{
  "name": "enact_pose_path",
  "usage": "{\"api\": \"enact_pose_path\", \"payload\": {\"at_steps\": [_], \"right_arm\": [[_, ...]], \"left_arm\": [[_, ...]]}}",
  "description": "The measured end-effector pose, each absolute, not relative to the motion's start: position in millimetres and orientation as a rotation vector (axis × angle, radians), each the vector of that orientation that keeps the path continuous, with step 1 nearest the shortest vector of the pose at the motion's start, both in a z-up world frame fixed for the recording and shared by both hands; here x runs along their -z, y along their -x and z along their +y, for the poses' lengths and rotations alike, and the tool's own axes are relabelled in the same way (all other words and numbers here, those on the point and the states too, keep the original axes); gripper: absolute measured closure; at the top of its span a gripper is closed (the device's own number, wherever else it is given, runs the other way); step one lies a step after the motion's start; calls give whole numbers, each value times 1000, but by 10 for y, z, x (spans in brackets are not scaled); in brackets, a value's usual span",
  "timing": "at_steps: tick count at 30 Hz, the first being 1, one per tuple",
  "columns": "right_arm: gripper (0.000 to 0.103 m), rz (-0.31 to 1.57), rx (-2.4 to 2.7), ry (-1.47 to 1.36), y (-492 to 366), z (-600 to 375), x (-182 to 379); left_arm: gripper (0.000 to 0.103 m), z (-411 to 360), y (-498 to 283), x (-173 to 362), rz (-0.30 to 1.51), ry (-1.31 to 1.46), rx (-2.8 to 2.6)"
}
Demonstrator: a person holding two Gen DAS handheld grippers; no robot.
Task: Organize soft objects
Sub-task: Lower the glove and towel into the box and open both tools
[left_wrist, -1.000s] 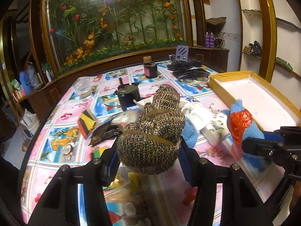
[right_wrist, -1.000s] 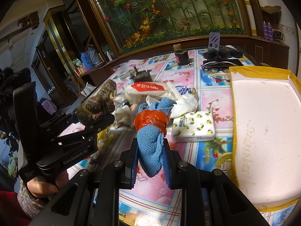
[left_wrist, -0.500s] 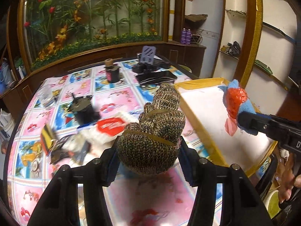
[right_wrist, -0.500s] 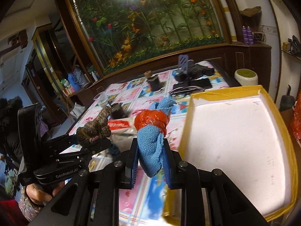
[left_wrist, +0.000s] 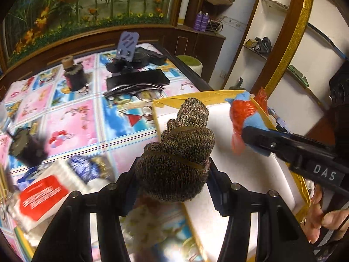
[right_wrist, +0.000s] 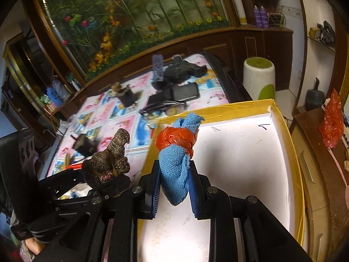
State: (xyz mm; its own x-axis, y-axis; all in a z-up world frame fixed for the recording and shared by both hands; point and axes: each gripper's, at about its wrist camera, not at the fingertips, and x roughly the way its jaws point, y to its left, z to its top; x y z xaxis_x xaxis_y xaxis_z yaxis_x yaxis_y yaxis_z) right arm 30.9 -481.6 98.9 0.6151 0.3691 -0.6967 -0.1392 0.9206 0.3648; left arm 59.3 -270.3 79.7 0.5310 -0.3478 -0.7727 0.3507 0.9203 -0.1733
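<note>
My left gripper [left_wrist: 172,185] is shut on a brown knitted bundle [left_wrist: 178,152] tied with a rubber band, and carries it above the near left edge of the yellow-rimmed white tray [left_wrist: 246,174]. In the right wrist view that bundle [right_wrist: 109,161] hangs just left of the tray's rim [right_wrist: 218,108]. My right gripper [right_wrist: 174,187] is shut on a rolled blue cloth [right_wrist: 176,170] wrapped in red plastic, held above the tray's white floor. The same blue cloth [left_wrist: 246,113] shows at the right of the left wrist view, with a hand under that gripper.
On the patterned tablecloth [left_wrist: 72,120] lie glasses [left_wrist: 135,93], a black phone [left_wrist: 137,78], a dark bottle [left_wrist: 74,76], a red-and-white tissue pack [left_wrist: 41,198] and a black box [left_wrist: 26,146]. A white stool [right_wrist: 259,74] and a wooden cabinet [right_wrist: 316,152] with a red bag stand beside the table.
Both grippers have swung to the right with their loads, from above the cluttered tablecloth to the yellow-rimmed tray. The grips have not changed.
</note>
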Motion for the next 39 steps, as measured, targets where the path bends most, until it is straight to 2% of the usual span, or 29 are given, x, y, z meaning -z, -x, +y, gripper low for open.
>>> {"api": "enact_pose_path", "payload": {"at_steps": [7,17,20,23,25,27,34,36,39], "right_arm": [[79,967,-275,-315,-826,-4956,-688],[77,1029,-262,-337,-1137,-4994,-437],[75,1031,-262,-350,-1141,-4997,-418],[73,1029,-263,-372,-1108,-5026,-396],[70,1022,-258,-393,-1031,-5066,-406],[58,1011,-256,-403,-956,-5093,-426],[57,905,-289,-402,-421,-4783,-612],[52,875,-292,-404,-293,-4648,-623],[52,834,-286,-389,-169,-4495,-615]], "left_arm": [[48,-3044,-976,-491,1015,-6,393],[48,-3230,-1165,-398,1007,-53,309],[40,-3257,-1169,-381,1004,-65,304],[39,-3230,-1159,-371,1017,-44,317],[39,-3180,-1104,-405,1012,-30,323],[39,-3128,-1031,-460,999,-16,331],[38,-2736,-497,-722,915,34,342],[37,-2584,-299,-783,893,36,341],[37,-2378,-60,-866,865,37,349]]}}
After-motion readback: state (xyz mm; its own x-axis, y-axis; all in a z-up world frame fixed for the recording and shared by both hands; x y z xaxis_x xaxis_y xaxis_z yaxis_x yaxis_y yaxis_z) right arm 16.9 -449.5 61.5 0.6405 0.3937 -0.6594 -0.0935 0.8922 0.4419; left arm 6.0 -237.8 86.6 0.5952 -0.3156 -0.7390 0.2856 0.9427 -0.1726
